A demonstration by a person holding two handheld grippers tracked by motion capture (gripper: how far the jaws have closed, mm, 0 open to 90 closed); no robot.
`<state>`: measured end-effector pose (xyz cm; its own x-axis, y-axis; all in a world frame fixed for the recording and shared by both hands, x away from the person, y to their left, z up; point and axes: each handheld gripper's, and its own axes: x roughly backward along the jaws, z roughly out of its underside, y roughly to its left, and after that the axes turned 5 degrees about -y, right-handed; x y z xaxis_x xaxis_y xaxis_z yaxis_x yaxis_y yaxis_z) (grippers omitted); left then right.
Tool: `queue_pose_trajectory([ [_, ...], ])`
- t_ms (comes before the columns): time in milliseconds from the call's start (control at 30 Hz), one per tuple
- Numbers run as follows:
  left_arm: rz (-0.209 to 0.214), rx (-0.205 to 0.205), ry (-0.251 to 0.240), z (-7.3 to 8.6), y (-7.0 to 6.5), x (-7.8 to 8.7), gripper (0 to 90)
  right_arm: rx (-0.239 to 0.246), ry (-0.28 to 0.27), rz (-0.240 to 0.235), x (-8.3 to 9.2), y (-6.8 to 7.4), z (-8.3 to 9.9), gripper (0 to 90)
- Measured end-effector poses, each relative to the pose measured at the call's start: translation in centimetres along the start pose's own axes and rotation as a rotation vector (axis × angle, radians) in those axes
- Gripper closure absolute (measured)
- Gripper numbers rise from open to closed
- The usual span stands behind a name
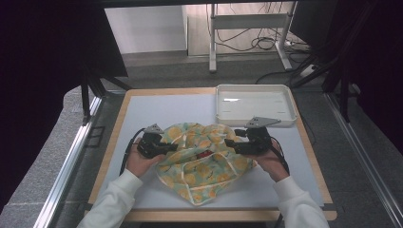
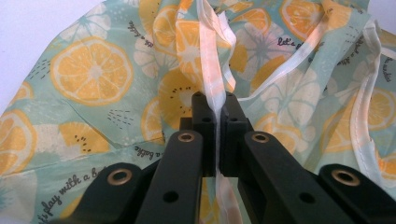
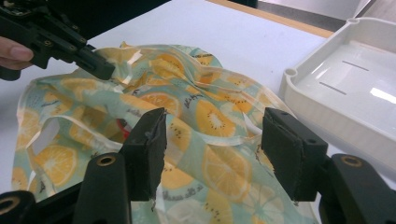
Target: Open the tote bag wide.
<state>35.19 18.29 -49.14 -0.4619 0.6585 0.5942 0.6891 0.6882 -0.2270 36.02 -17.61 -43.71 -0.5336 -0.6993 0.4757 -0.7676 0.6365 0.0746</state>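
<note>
1. High view: a crumpled bag [image 1: 202,159] of thin mint-green fabric printed with orange and yellow citrus slices lies in the middle of the white tabletop [image 1: 157,109], nearer the person's edge. Pale trim bands run across it, and something small and red shows through an opening near its middle. The left hand-held gripper [image 1: 164,147] sits at the bag's left edge, the right hand-held gripper [image 1: 233,144] at its right edge; both are held by hands in white sleeves. An empty white tray [image 1: 285,102] stands behind the bag at the tabletop's far right, apart from the fabric.

2. Left gripper view: the jaws stand pressed together on a pale trim strip [image 2: 216,100] of the bag, which runs up between them and on over the fabric. The print shows big orange slices, kiwi-like slices, white blossoms and small script lettering. The cloth lies in soft folds.

3. Right gripper view: the jaws stand wide apart, with the fabric bulging between and beyond them; the pads do not press on it. The left hand-held gripper shows at the upper left, pinching the bag's far edge. The tray lies at the right, just beside the cloth.
</note>
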Motion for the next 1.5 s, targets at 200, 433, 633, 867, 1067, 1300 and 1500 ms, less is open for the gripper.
queue_pose_trajectory([
  [200, 0.006, 0.001, -0.002, 0.0, 0.0, 0.0, 88.5, -0.004, 0.016, 0.012, -0.9, -0.8, 0.8, 41.7],
  [433, 0.006, 0.0, -0.002, 0.0, -0.1, 0.1, 88.4, 0.005, 0.039, -0.018, -1.5, -0.6, 1.2, 41.6],
  [633, 0.002, 0.0, 0.003, 0.1, -0.2, -0.3, 88.4, 0.029, 0.072, -0.024, -2.7, -0.2, 1.6, 41.4],
  [867, 0.005, 0.0, 0.01, 0.3, -0.2, -0.4, 88.2, 0.063, 0.121, -0.05, -4.1, 0.3, 2.2, 41.3],
  [1067, 0.005, -0.003, 0.011, 0.3, -0.3, -0.3, 88.0, 0.074, 0.17, -0.069, -4.7, 0.6, 3.1, 42.1],
  [1300, 0.001, -0.005, 0.008, 0.3, -0.2, -0.2, 88.2, 0.073, 0.202, -0.085, -5.0, 0.2, 3.8, 56.5],
  [1500, 0.003, -0.005, 0.003, 0.2, -0.3, -0.1, 88.3, 0.092, 0.183, -0.074, -4.9, 0.4, 3.7, 80.3],
])
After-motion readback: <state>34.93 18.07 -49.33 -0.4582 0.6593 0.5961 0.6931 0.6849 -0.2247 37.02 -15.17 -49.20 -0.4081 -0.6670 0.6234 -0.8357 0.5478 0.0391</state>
